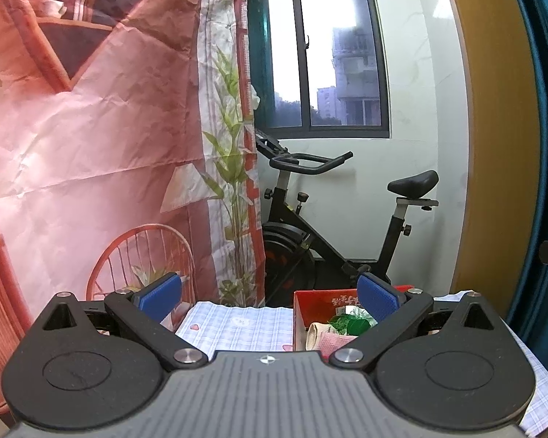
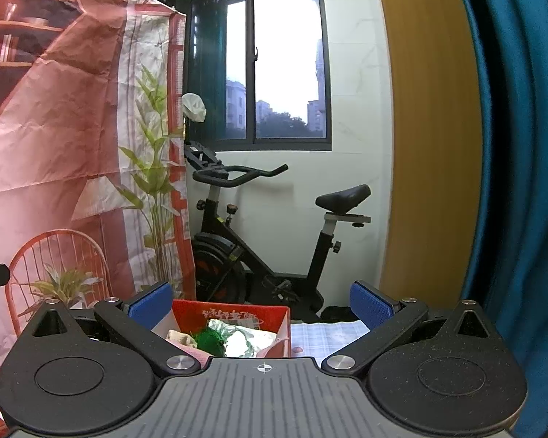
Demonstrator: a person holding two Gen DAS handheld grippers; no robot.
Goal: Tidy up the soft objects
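A red cardboard box (image 1: 312, 303) (image 2: 237, 315) stands on a table under a blue checked cloth (image 1: 237, 325) (image 2: 328, 334). Soft things fill it: a green fuzzy item (image 1: 350, 323) (image 2: 210, 339), a beige rolled cloth (image 1: 316, 334) (image 2: 177, 335), a pink cloth (image 1: 334, 343) and a crinkled pale green-white piece (image 2: 243, 339). My left gripper (image 1: 270, 297) is open and empty, held above the table to the left of the box. My right gripper (image 2: 261, 304) is open and empty too, held over the near side of the box.
A printed pink backdrop (image 1: 91, 146) (image 2: 54, 146) hangs at the left. A black exercise bike (image 1: 347, 226) (image 2: 274, 237) stands behind the table under a window (image 1: 325, 51). A wooden panel (image 2: 431, 146) and a blue curtain (image 2: 522, 182) are at the right.
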